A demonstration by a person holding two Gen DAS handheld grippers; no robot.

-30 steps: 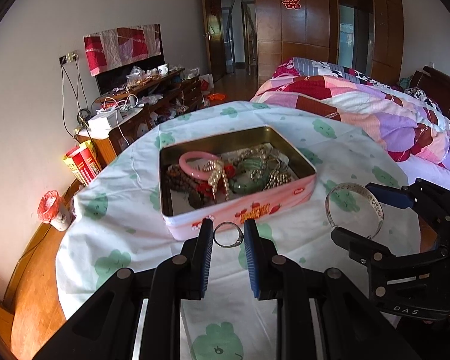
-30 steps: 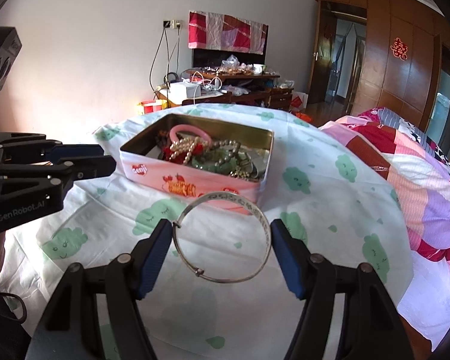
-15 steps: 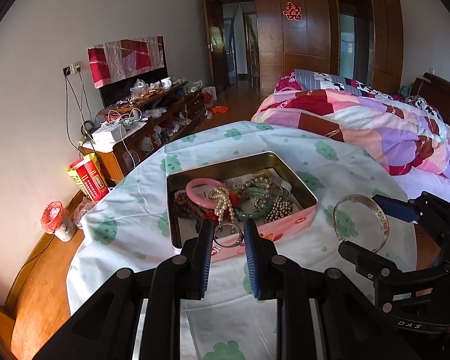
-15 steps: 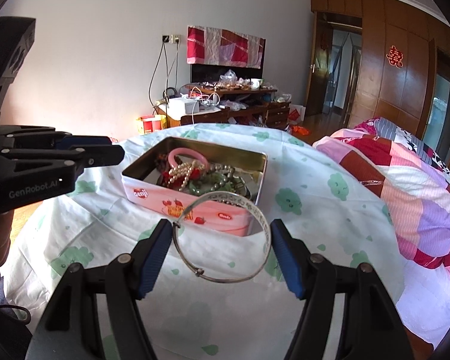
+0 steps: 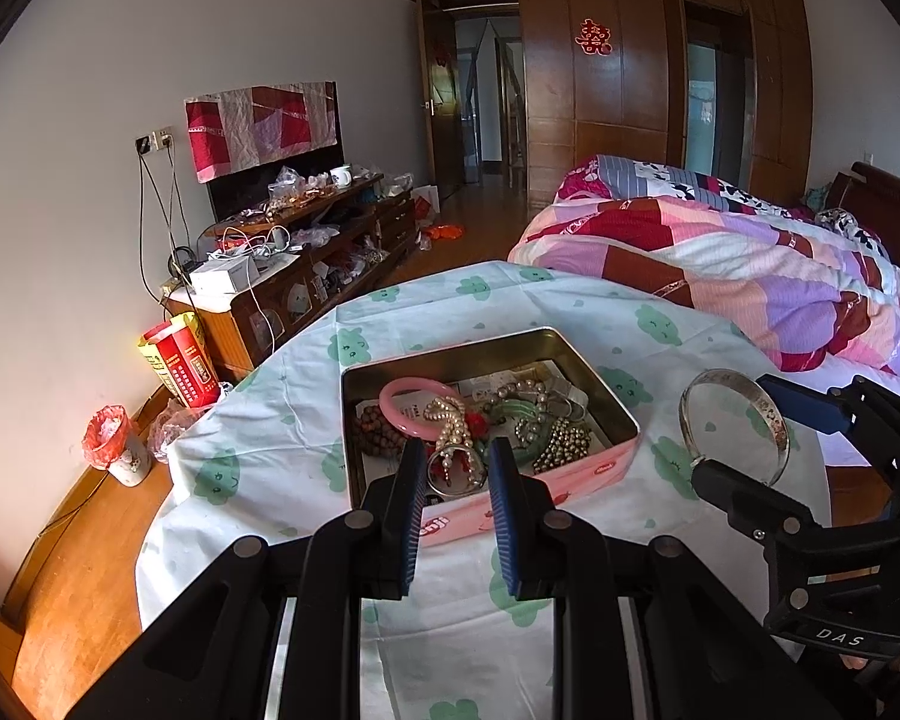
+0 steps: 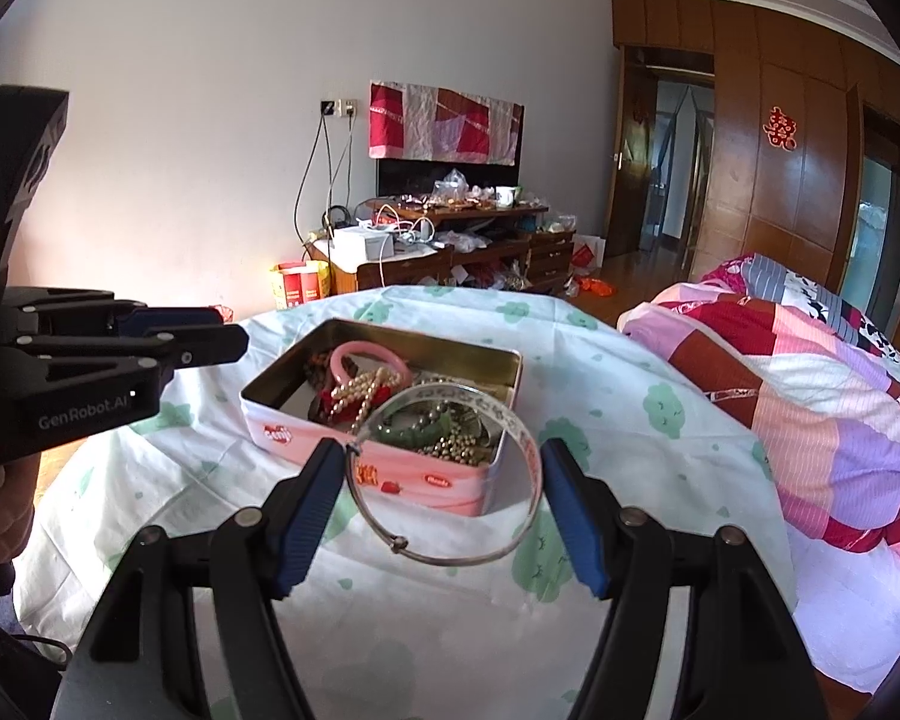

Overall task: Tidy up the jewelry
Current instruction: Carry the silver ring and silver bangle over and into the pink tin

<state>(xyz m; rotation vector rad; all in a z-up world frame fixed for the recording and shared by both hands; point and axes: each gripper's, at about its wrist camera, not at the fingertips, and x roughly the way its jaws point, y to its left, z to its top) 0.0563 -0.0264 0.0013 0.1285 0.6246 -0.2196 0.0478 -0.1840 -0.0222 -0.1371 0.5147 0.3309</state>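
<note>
1. On the round table (image 5: 306,396) with its white, green-patterned cloth stood a pink tin (image 5: 570,471), lid off, holding a heap of jewelry.
2. Inside the tin lay a pink bangle (image 5: 399,396), a pearl string (image 5: 450,420), green beads (image 5: 522,414), dark wooden beads (image 5: 375,435) and a clump of small metal beads (image 5: 561,441).
3. The left gripper (image 5: 455,474) hung above the near edge of the tin, its blue-padded fingers (image 5: 411,504) clamped on a small silver ring (image 5: 456,468).
4. The right gripper (image 6: 444,492) hovered just to the right of the tin, its fingers (image 6: 306,510) spread wide yet pressing both sides of a large silver bangle (image 6: 450,480), which was held above the cloth.
5. From the left wrist view, that bangle (image 5: 732,420) sat beside the tin's right wall, clear of it.
6. Beyond the tin stood a cluttered wooden cabinet (image 5: 306,264), and to the tin's right a bed with a patchwork quilt (image 5: 750,276).
</note>
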